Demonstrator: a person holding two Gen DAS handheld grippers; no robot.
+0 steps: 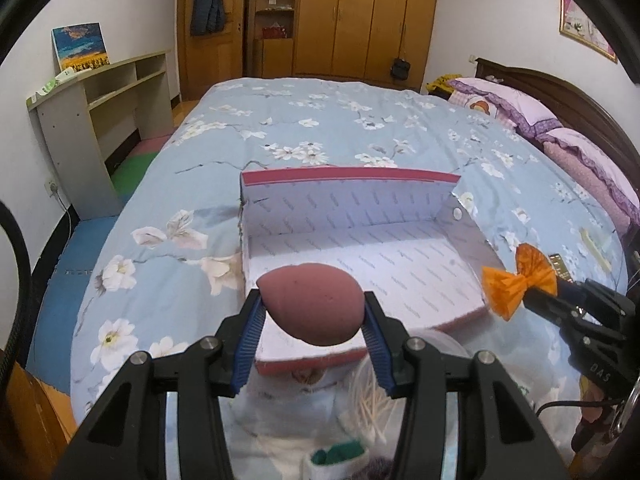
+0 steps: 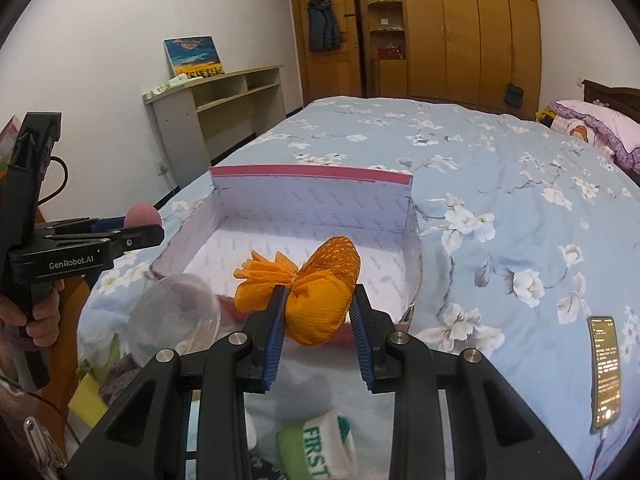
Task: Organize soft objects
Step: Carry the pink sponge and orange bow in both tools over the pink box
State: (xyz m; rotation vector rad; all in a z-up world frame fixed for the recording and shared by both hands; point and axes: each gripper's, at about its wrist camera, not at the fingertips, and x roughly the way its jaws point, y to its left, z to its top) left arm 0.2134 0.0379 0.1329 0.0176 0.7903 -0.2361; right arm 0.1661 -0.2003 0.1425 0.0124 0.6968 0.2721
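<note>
My left gripper [image 1: 314,312] is shut on a dusty-pink egg-shaped sponge [image 1: 312,304] and holds it over the near edge of an open white box with pink rim [image 1: 360,204] on the bed. My right gripper [image 2: 318,312] is shut on an orange mesh pouf [image 2: 320,280] and holds it above the near edge of the same box [image 2: 312,200]. The pouf [image 1: 516,280] and right gripper show at the right of the left wrist view. The left gripper [image 2: 132,226] with the sponge [image 2: 142,216] shows at the left of the right wrist view.
A clear plastic cup [image 2: 176,316] with cotton swabs lies near the box's front. A white-green sock [image 2: 320,452] and a yellow sponge [image 2: 86,400] lie close below. A phone [image 2: 604,372] lies on the floral duvet [image 2: 480,184]. A shelf [image 2: 224,100] stands left.
</note>
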